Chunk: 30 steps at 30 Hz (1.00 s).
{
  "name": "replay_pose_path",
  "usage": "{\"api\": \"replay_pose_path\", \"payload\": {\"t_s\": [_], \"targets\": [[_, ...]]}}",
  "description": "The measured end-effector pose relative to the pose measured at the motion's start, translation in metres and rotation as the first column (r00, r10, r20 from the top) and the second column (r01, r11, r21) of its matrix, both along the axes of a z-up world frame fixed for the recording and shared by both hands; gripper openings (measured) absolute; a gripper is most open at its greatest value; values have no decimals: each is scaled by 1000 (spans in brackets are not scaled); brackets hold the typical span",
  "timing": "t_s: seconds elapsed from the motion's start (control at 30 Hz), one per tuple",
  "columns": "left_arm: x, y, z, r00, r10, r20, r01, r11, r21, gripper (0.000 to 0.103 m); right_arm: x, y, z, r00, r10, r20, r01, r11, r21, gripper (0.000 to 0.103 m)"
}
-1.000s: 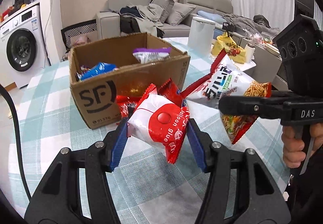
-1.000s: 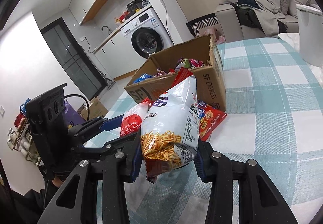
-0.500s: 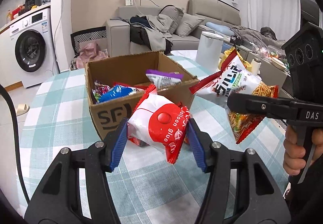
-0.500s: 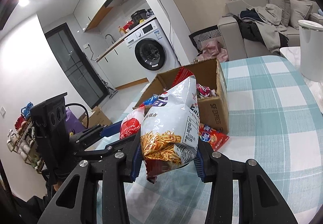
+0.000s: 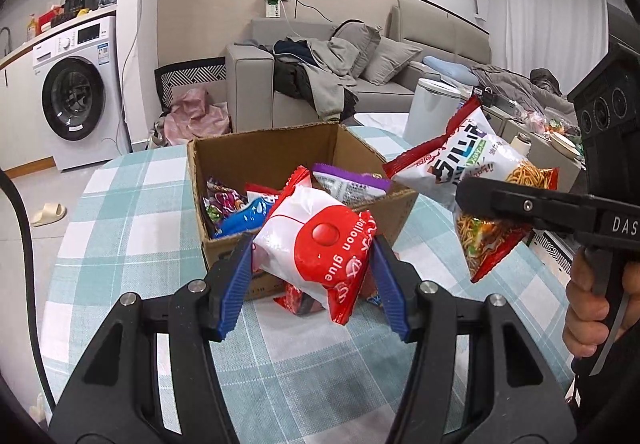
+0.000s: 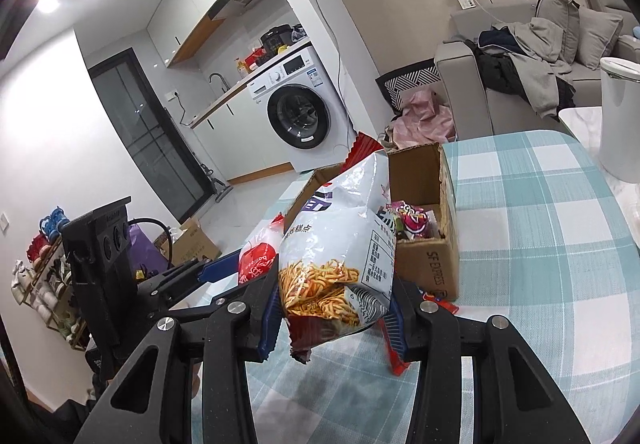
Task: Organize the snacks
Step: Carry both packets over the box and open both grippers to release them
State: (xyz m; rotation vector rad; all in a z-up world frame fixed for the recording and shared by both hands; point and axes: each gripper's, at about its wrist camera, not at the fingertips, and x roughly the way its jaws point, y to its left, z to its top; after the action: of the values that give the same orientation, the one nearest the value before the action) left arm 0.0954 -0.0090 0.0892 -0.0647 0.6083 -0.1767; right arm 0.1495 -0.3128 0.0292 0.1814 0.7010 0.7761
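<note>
Now the left gripper (image 5: 314,272) squeezes the red balloon-glue packet (image 5: 320,252) just before the cardboard box (image 5: 276,148); the right gripper (image 6: 332,318) pinches the noodle-snack bag (image 6: 340,240) beside it.

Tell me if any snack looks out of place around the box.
One does: a red packet lies on the table against the front of the box rather than inside it. The two bags clamped in the left hand-held gripper and right hand-held gripper are not yet in either.
</note>
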Motion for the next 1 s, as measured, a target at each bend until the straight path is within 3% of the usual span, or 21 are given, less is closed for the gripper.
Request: {"api": "replay_pose_path", "payload": {"t_s": [0.5, 1.0], "targets": [[24, 3, 17, 999, 38, 31, -38, 999, 11, 55, 24, 15, 13, 1000, -11, 4, 11, 1000, -1, 44], [63, 23, 12, 996, 88, 21, -87, 996, -7, 55, 63, 35, 15, 998, -53, -21, 54, 998, 13, 44]]}}
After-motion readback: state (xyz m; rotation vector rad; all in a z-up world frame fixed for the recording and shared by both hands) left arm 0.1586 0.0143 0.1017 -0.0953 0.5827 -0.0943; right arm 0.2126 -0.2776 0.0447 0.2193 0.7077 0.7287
